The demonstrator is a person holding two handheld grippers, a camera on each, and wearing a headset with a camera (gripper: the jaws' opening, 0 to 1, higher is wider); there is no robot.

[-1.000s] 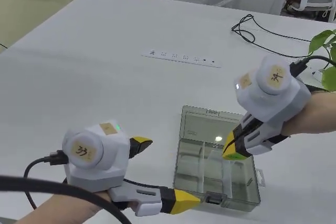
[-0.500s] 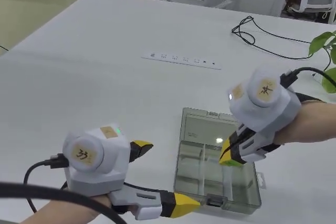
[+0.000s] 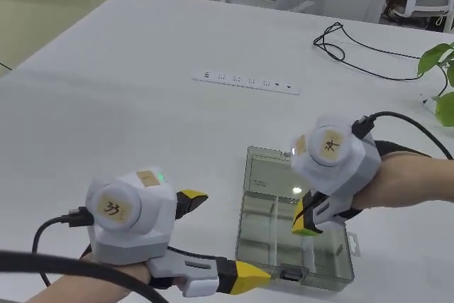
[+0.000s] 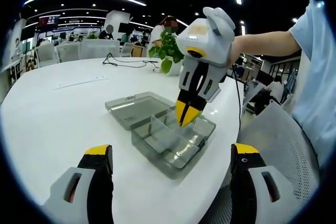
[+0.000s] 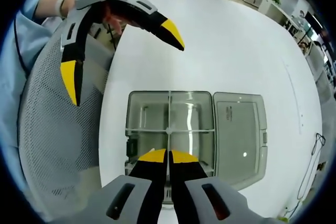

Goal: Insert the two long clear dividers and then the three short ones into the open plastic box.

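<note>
Smoke-tinted clear plastic box (image 3: pixel 319 273): on the white tabletop (image 3: pixel 142 69), close to its near edge, with the base open upward. Lid (image 3: pixel 264 174): swung fully back and lying flat on the tabletop on the far side of the base, joined to it along the hinge.

Clear divider (image 4: pixel 156 129): upright inside the base, running down its middle. In the right gripper view a second thin clear wall crosses it at right angles.

Right gripper (image 5: pixel 168 156): pointed steeply down into the base, yellow tips inside the box at the top edge of the upright divider. Jaws pressed together with barely a slit between them; whether the divider is pinched in that slit cannot be told.

Left gripper (image 3: pixel 222 235): low over the tabletop at the near edge, left of the box and aimed toward it, one yellow tip just beside the box's near wall. Jaws spread wide, released.

Power strip (image 3: pixel 247 81): white, flat, toward the middle of the tabletop, well apart from the box.

Black cable (image 3: pixel 347 47): looped near the far right corner.

Green plant (image 3: pixel 441 69): at the right edge.

Grey mesh chair (image 5: pixel 58 140): drawn up against the near edge.
</note>
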